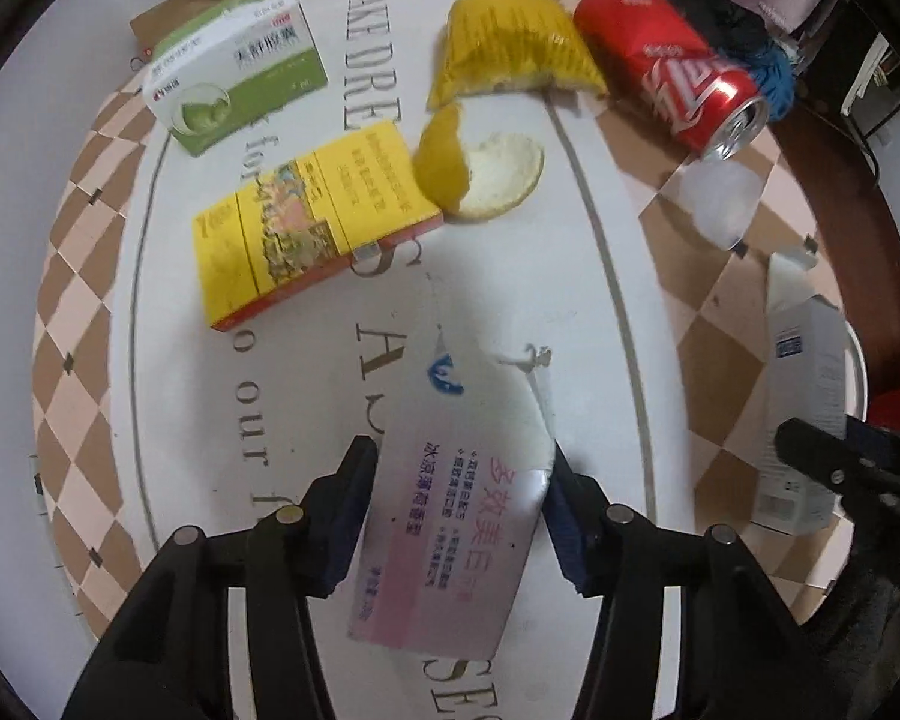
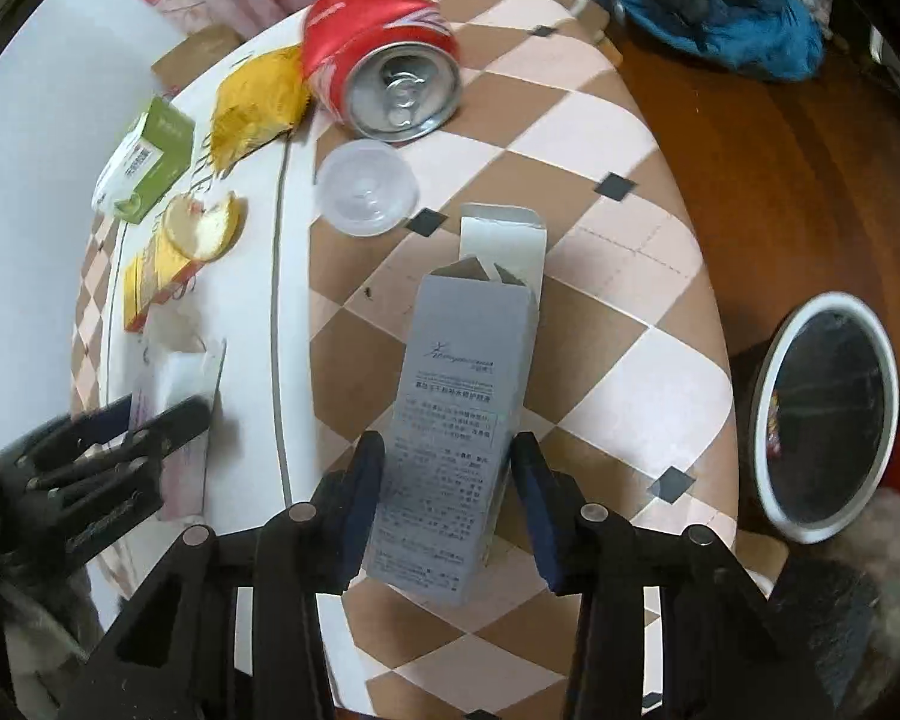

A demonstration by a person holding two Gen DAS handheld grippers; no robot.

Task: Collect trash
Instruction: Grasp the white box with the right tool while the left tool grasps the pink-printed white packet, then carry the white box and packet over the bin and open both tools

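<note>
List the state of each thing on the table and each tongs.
Left tongs: shut on the pink box.
Right tongs: around the grey box, its top flap open.
Red can: on its side, opened.
Clear lid: flat.
Bin: open.

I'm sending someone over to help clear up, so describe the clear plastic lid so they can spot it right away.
Start at the table with the brown and pale diamond cloth and find the red can lying on its side. The clear plastic lid lies flat just in front of the can's open end. It is the only round, see-through piece; its neighbours are boxes and peel.
</note>
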